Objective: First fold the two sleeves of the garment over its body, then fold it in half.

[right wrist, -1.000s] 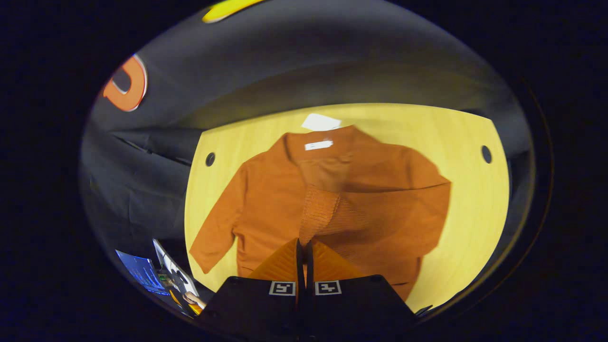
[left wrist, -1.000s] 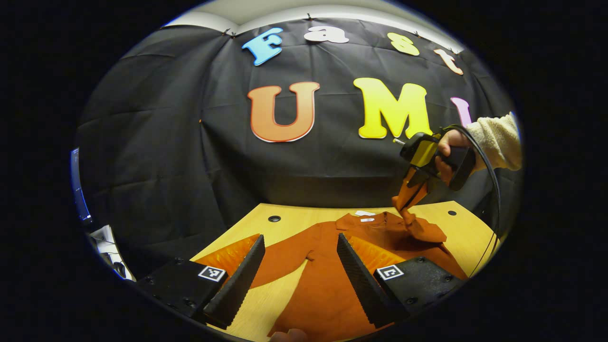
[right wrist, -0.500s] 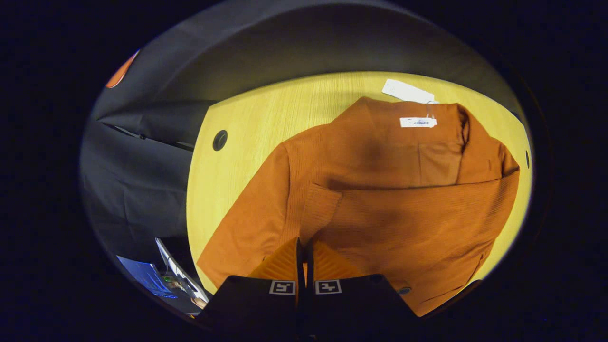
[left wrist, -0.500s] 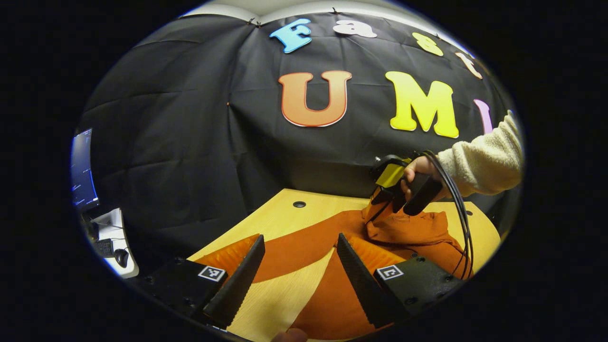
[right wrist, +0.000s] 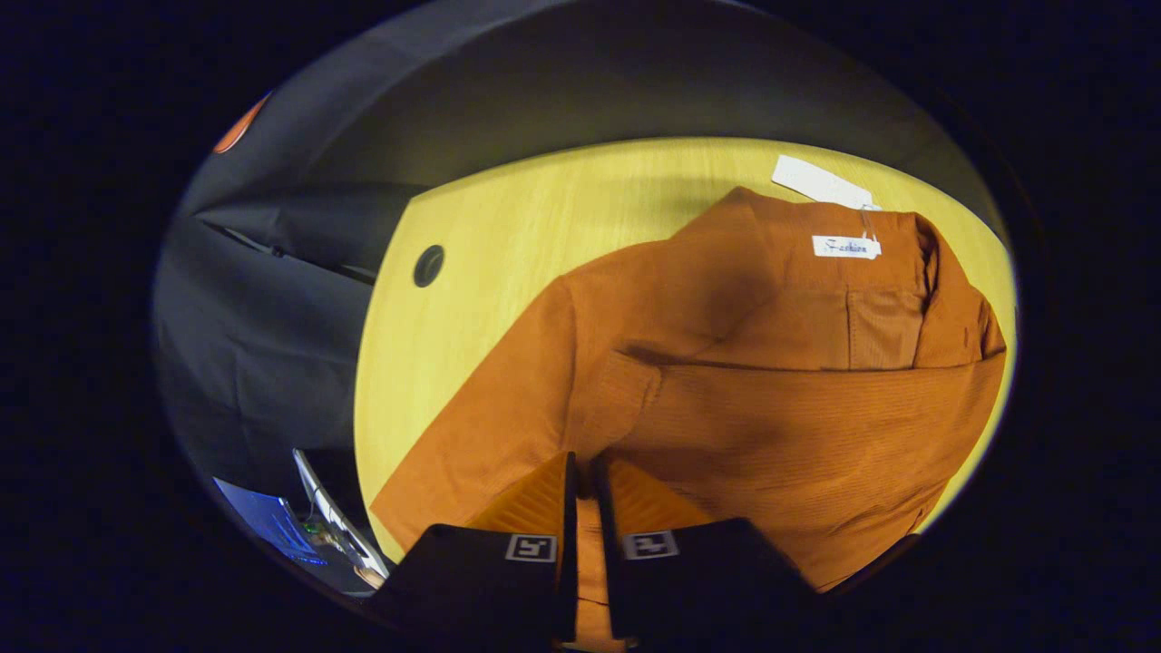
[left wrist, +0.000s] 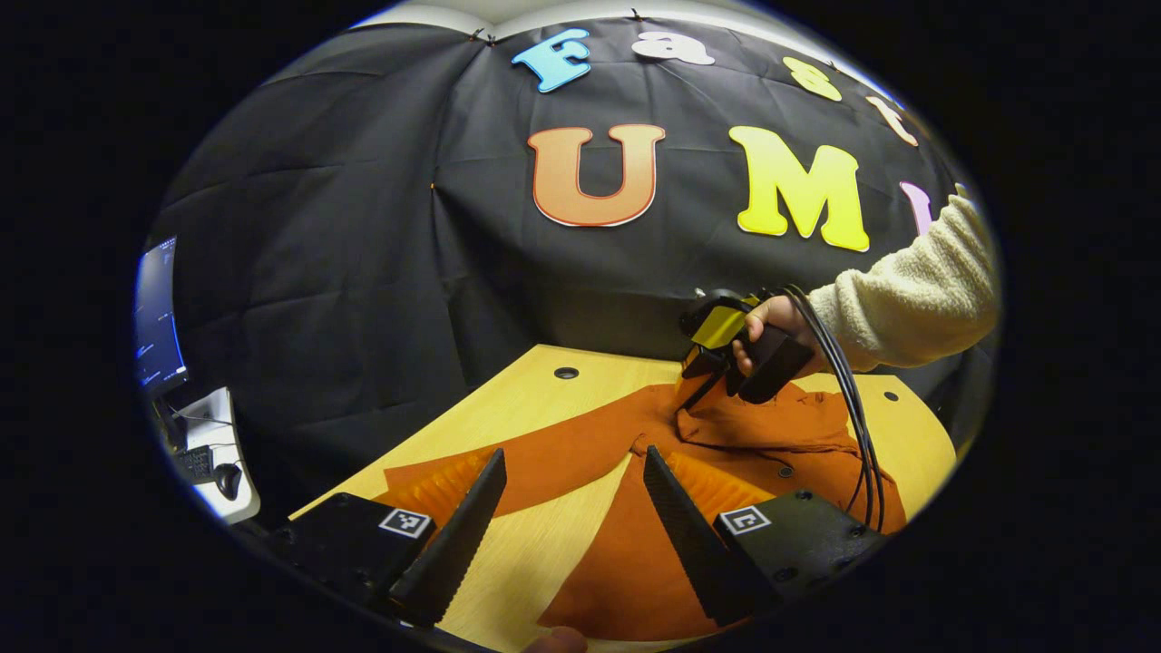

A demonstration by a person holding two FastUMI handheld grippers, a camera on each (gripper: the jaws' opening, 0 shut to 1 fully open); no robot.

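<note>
The orange garment [right wrist: 726, 363] lies spread on the wooden surface [right wrist: 508, 236], one sleeve [right wrist: 798, 408] folded across its body, the other sleeve [left wrist: 544, 453] stretched out. The right tool [right wrist: 582, 472] sits low over the folded cuff, fingers a narrow slit apart; a pinch cannot be told. The left tool [left wrist: 571, 490] hovers spread wide above the outstretched sleeve.

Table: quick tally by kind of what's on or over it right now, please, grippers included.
Garment: 1
Paper tag: 1
Left gripper, open: 1
Right gripper, jaws a slit apart over the folded sleeve: 1
Holes in the table: 2 in the left gripper view
Total: 4 things, plus 2 holes
</note>
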